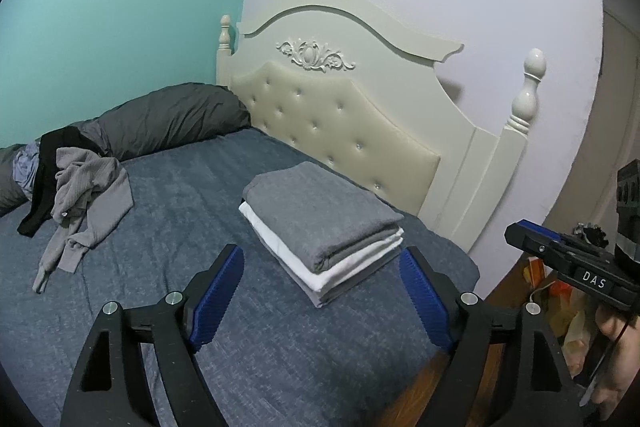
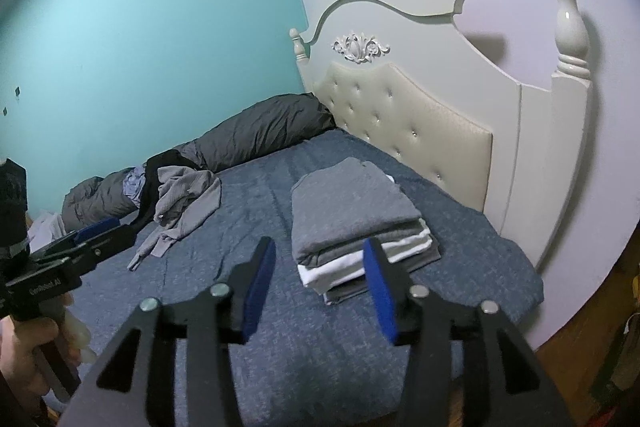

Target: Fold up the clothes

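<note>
At the far left, against the dark grey rolled duvet (image 1: 172, 115), lies one loose heap of unfolded clothes (image 1: 68, 195) holding at least three garments, a pale grey knit top, a black piece and a bluish one, while one neat stack of folded grey and white garments (image 1: 324, 231), roughly four layers, sits to the right near the cream tufted headboard (image 1: 340, 131). Both the left gripper (image 1: 320, 291) and the right gripper (image 2: 318, 287) hang over the blue-grey bedspread (image 1: 180, 267) with jaws spread wide and nothing held. The work seems between garments, so the next move likely calls for reaching left to pull the knit top flat.
</note>
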`<action>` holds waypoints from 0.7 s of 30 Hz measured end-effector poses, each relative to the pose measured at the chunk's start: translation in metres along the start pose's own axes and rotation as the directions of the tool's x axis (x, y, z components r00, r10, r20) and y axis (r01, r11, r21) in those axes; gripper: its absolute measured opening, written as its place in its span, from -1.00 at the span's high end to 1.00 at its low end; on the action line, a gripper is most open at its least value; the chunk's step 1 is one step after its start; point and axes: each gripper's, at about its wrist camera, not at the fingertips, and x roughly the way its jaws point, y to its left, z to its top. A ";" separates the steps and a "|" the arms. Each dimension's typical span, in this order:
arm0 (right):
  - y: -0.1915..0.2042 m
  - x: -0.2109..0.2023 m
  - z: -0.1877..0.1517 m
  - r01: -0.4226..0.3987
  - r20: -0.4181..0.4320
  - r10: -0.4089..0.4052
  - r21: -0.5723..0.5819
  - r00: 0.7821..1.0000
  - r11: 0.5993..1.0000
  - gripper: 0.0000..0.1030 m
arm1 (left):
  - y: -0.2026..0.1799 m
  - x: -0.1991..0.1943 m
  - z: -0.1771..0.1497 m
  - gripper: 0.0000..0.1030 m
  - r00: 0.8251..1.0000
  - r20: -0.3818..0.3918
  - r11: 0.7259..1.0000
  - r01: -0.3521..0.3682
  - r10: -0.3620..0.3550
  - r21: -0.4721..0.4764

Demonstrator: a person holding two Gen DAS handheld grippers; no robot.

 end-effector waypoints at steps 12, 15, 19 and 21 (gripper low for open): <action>0.010 -0.027 -0.019 0.052 0.003 -0.052 -0.010 0.999 0.999 -0.22 | -0.007 -0.023 -0.015 -0.80 1.000 0.008 1.000 0.004 -0.004 0.023; 0.012 -0.030 -0.024 0.064 0.003 -0.064 -0.011 0.998 0.998 -0.33 | -0.008 -0.028 -0.018 -0.86 1.000 0.012 1.000 0.000 -0.001 0.025; 0.015 -0.033 -0.030 0.073 0.005 -0.073 -0.007 0.997 0.997 -0.48 | -0.007 -0.033 -0.024 -0.97 1.000 0.017 0.999 -0.012 0.012 0.032; 0.017 -0.034 -0.033 0.080 0.004 -0.080 -0.007 0.997 0.997 -0.60 | -0.006 -0.036 -0.027 -0.99 1.000 0.019 0.999 -0.022 0.022 0.037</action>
